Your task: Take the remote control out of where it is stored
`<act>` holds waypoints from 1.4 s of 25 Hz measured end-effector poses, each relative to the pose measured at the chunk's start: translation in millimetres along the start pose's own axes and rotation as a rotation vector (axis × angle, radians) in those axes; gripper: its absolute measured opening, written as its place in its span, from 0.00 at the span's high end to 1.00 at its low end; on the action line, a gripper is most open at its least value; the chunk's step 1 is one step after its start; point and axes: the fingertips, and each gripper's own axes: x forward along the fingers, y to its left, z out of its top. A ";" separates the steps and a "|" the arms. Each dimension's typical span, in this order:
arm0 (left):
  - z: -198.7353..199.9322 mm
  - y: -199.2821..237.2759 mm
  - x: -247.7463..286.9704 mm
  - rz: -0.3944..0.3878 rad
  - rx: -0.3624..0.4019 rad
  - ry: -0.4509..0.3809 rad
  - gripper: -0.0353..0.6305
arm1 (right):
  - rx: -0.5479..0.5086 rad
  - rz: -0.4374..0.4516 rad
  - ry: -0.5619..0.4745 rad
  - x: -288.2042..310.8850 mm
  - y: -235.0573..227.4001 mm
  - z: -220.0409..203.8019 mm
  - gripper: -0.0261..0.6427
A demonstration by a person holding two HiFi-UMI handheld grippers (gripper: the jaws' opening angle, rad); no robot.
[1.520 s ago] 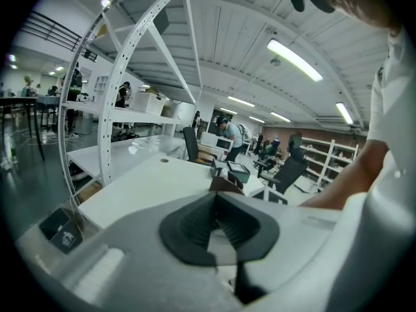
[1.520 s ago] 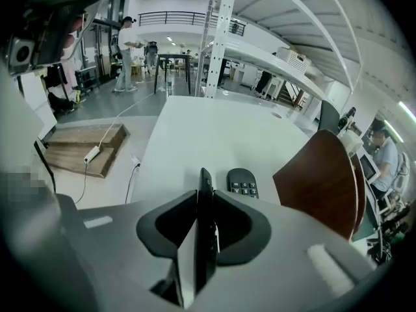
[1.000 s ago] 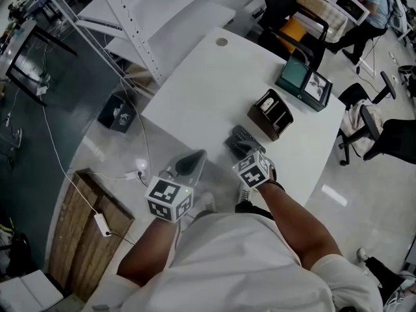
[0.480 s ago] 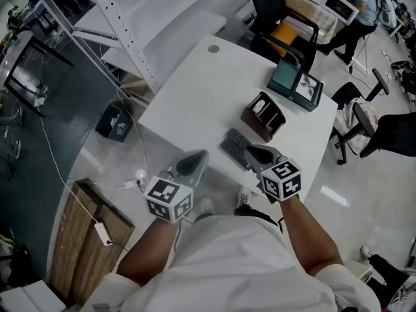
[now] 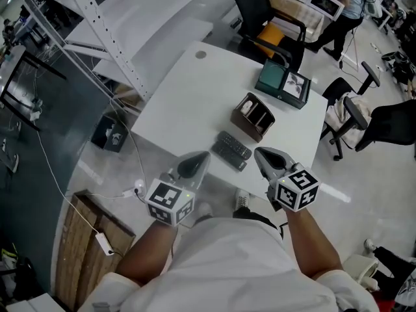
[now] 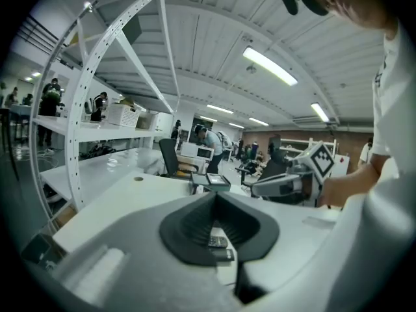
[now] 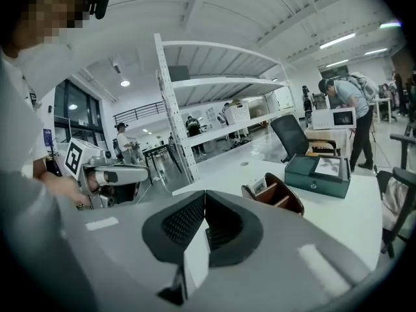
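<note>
The black remote control (image 5: pixel 232 150) lies flat on the white table (image 5: pixel 188 96), close to its near edge and in front of the brown holder (image 5: pixel 253 116). My right gripper (image 5: pixel 263 156) hovers just right of the remote, apart from it. Its jaws have just been closing and now meet with nothing between them (image 7: pixel 205 194). My left gripper (image 5: pixel 194 163) is off the table's near edge, left of the remote, shut and empty. In the left gripper view (image 6: pixel 215 195), the remote (image 6: pixel 218 242) shows below the tips.
A green box (image 5: pixel 282 84) stands behind the holder at the far right of the table. Office chairs (image 5: pixel 263 18) stand beyond the table, and a white shelf rack (image 5: pixel 97 31) is to the left. A wooden board (image 5: pixel 84 239) and cables lie on the floor.
My right gripper has lifted off the remote and drawn back to the right, and its jaws have closed empty. The remote stays on the table. The left gripper has shifted slightly.
</note>
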 end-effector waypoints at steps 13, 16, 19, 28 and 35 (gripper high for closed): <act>1.0 -14.6 10.0 -0.040 -0.021 0.010 0.94 | -0.015 -0.039 -0.028 -18.7 -11.5 4.0 0.95; 0.2 -14.1 10.9 -0.039 -0.019 0.011 0.94 | -0.016 -0.040 -0.030 -17.2 -12.4 3.2 0.95; 1.7 -12.7 9.7 -0.033 -0.018 0.006 0.94 | -0.016 -0.038 -0.030 -15.9 -11.7 3.2 0.95; 6.5 -7.7 14.7 -0.018 -0.030 -0.033 0.94 | -0.072 -0.079 0.013 0.5 -32.0 -6.4 0.95; -12.0 2.5 27.0 0.026 -0.034 0.067 0.94 | -0.192 -0.105 0.081 34.7 -55.4 -7.0 0.87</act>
